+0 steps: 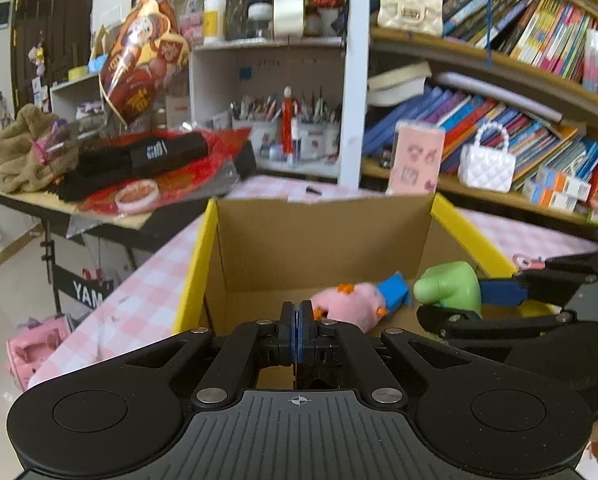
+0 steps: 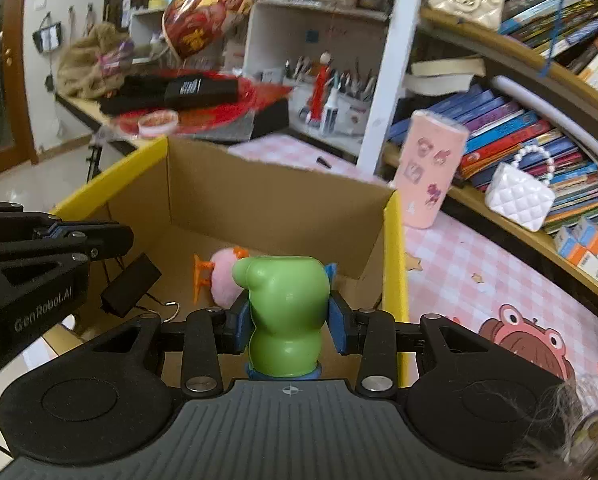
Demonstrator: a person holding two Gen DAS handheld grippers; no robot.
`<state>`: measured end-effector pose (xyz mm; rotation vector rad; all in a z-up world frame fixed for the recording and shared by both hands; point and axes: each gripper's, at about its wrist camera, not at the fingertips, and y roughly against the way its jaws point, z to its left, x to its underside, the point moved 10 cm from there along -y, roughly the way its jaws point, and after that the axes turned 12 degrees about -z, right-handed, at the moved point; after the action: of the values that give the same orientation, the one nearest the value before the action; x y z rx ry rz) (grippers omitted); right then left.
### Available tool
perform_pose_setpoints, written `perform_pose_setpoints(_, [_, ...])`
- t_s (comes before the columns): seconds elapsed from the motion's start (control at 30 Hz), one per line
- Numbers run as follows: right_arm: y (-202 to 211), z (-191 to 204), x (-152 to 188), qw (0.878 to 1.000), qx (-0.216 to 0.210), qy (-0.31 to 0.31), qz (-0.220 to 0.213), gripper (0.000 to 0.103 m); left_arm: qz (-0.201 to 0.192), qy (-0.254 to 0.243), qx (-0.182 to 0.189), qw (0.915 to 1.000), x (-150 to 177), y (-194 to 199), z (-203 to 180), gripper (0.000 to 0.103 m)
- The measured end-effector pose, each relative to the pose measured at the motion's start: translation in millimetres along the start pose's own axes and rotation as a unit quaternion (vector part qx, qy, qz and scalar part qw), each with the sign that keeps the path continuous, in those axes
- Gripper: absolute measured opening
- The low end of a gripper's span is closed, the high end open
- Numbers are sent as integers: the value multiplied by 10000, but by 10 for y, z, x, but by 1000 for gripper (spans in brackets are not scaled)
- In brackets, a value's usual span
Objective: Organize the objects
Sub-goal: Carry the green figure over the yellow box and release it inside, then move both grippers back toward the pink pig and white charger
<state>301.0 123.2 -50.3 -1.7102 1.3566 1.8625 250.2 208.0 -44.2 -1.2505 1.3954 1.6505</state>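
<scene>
My right gripper (image 2: 289,322) is shut on a green toy figure (image 2: 285,316) and holds it over the open cardboard box with yellow flaps (image 2: 275,200). In the left wrist view the green toy (image 1: 449,286) shows at the right between the right gripper's fingers. A pink plush toy with orange feet and a blue part (image 1: 357,300) lies inside the box; it also shows in the right wrist view (image 2: 223,276). My left gripper (image 1: 297,320) is shut and empty, above the box's near edge (image 1: 197,264). It appears at the left of the right wrist view (image 2: 111,236).
The box stands on a pink checked tablecloth (image 2: 471,264). A pink case (image 2: 429,172) and a white quilted bag (image 2: 519,196) stand by the bookshelf (image 1: 499,128). A small black item with a cord (image 2: 129,286) lies in the box. A cluttered side table (image 1: 111,176) is at the left.
</scene>
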Motion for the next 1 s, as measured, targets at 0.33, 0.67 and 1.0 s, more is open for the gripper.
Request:
perform_pose_setpoints(0.33, [-131, 42, 68, 9997, -119, 35, 196, 40, 89, -36, 0, 10000, 57, -67, 22, 6])
perform_pose_setpoints(0.67, [297, -58, -208, 9982, 120, -427, -400, 48, -518, 78, 51, 9986, -278, 314, 79, 40])
perform_pose_setpoints(1.0, [895, -28, -68, 9937, 625, -693, -627, 52, -641, 196, 90, 9977, -143, 854, 158, 68])
